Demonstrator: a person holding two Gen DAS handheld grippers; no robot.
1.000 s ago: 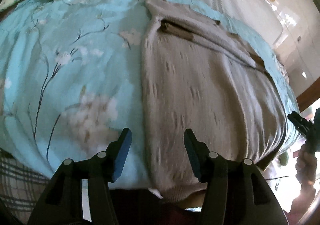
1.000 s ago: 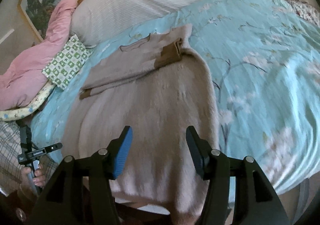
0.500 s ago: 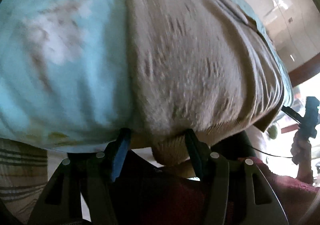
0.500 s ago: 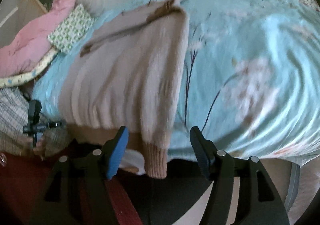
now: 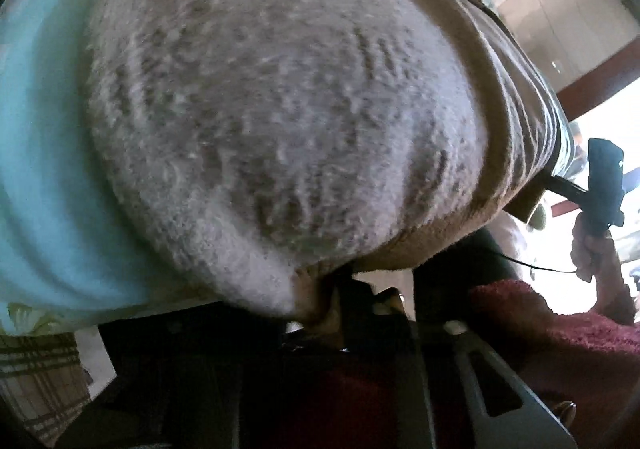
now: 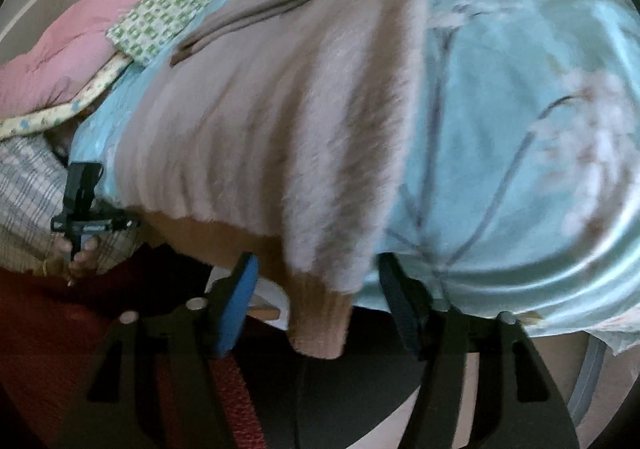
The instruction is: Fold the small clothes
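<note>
A beige knitted sweater (image 5: 280, 109) lies flat on the bed, its hem hanging over the near edge. My left gripper (image 5: 332, 301) is low at the hem's left corner. Its jaws are closing and have pinched the brown ribbed edge; the fingers are mostly hidden under the knit. In the right wrist view the sweater (image 6: 280, 109) ends in a ribbed corner that hangs between the fingers of my right gripper (image 6: 318, 305). Those jaws are closing too, with a gap on both sides of the cloth. Each view shows the other gripper, held in a hand, at its edge.
A light blue floral cover (image 6: 520, 129) is spread over the bed. A pink quilt (image 6: 60, 49) and a green checked pillow (image 6: 160, 21) lie at the far left. Plaid cloth (image 6: 24, 189) hangs at the left, and dark red fabric (image 5: 560, 349) is close below the grippers.
Both grippers sank to the bed's near edge and tilted down. The left jaws went from wide to closed on the hem. The right jaws narrowed around the hanging corner.
</note>
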